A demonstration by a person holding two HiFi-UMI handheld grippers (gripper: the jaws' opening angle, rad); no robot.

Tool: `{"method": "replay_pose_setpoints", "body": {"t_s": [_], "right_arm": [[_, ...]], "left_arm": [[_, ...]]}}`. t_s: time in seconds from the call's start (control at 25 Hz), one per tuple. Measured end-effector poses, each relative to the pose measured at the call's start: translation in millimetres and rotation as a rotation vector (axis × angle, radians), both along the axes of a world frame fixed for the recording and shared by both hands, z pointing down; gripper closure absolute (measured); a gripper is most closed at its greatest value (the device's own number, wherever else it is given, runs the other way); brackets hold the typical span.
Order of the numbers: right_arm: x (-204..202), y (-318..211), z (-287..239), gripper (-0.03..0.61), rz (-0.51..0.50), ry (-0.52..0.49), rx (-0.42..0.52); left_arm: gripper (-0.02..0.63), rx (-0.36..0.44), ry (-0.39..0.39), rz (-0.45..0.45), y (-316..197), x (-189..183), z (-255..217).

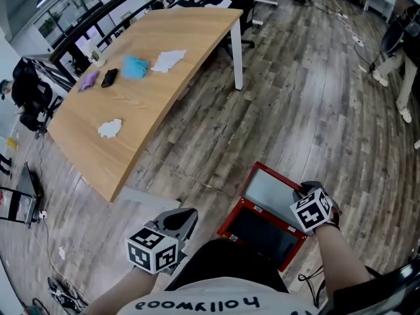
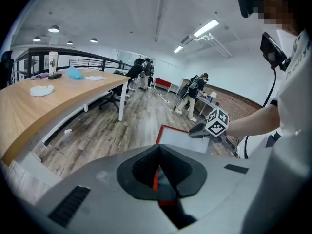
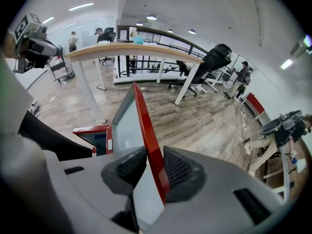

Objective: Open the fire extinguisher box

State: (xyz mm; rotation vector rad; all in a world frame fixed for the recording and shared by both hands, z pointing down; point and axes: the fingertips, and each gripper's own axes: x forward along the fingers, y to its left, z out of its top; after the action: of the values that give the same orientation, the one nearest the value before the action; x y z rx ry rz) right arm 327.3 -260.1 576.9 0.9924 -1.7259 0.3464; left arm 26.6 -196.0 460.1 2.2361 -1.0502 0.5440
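right fingers (image 3: 181, 172) clamp door (image 3: 144, 126) rim | left fingers (image 2: 141, 168) closed, empty | risk: thin rim may slip from the pinch, door would drop back onto box (image 1: 259, 235)

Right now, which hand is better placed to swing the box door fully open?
Right. The right tool is clamped on the red edge of the door, and the door stands partly open above the box. The left tool is shut, empty and off to the box's side.
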Motion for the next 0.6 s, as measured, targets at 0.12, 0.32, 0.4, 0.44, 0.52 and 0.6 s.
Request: {"method": "replay_pose_setpoints", "body": {"t_s": [0.12,0.32,0.4,0.44,0.52,0.6], "right_arm": [[3,-4,5,0.471,-0.002,0.013,-0.009],[9,-13,11,0.472,0.018,0.016,-0.015],[11,-15,14,0.472,0.026,0.018,-0.018],[12,-16,16,0.472,0.030,0.018,-0.019],[14,-20,18,0.472,0.038,0.016,-0.020],[16,-23,21,0.472,0.044,0.016,-0.022]], "left_arm": [[0.607,-0.003,0.001,-0.006,-1,-1,2],[0.607,-0.011,0.001,-0.014,-3,-1,6],[0.607,-0.017,-0.002,-0.016,-3,-3,8],[0.607,-0.020,-0.004,-0.017,-3,-4,10],[0.607,-0.024,-0.006,-0.021,-4,-6,12],[0.607,-0.028,-0.004,-0.028,-4,-7,15]]}}
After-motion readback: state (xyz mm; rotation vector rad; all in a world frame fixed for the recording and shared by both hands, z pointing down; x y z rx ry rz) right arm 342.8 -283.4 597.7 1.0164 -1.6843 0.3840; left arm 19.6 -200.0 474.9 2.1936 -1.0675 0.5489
